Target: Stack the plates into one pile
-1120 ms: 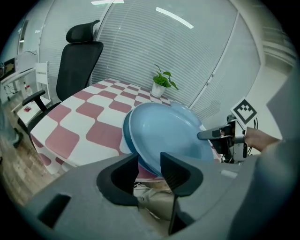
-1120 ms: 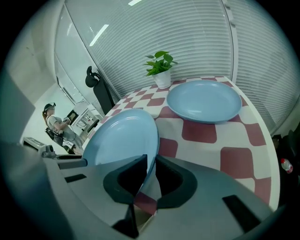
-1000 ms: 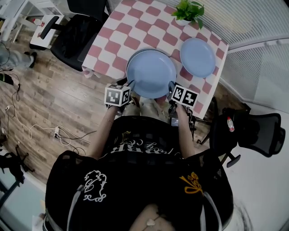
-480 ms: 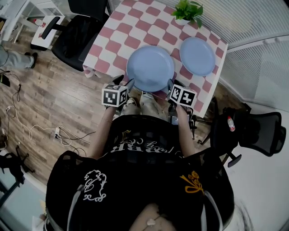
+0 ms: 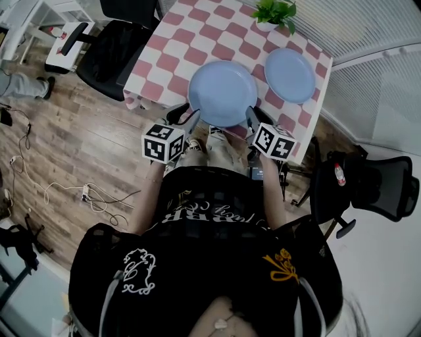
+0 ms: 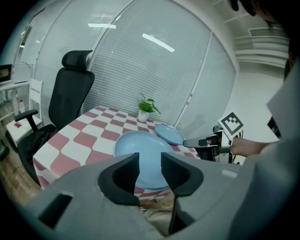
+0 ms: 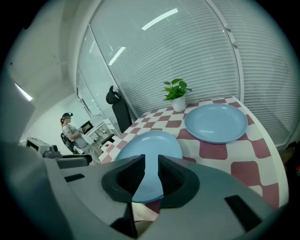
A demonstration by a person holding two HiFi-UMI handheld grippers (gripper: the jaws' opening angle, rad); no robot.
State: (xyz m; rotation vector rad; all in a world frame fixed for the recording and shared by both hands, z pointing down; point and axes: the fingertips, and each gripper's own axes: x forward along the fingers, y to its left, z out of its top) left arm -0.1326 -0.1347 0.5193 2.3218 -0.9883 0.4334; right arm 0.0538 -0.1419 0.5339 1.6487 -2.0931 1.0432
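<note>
**Grippers.** Both hang just off the near edge of the tabletop (image 5: 197, 39), touching neither plate. The left gripper (image 5: 187, 117) has its jaws apart and closing on nothing. The right gripper (image 5: 250, 116) shows a narrower gap, opening, and is likewise empty. I judge this stand-off keeps both free to approach the next plate.

**Plates.** The near plate (image 5: 222, 92) lies flat at the near edge, in line between the two grippers and within reach of both. I cannot tell whether another plate lies beneath it. The far plate (image 5: 290, 74) sits apart to the right, near the potted plant (image 5: 276, 14), and is not yet stacked.

**Contents.** Both plates carry nothing. The pot holds only its plant.
</note>
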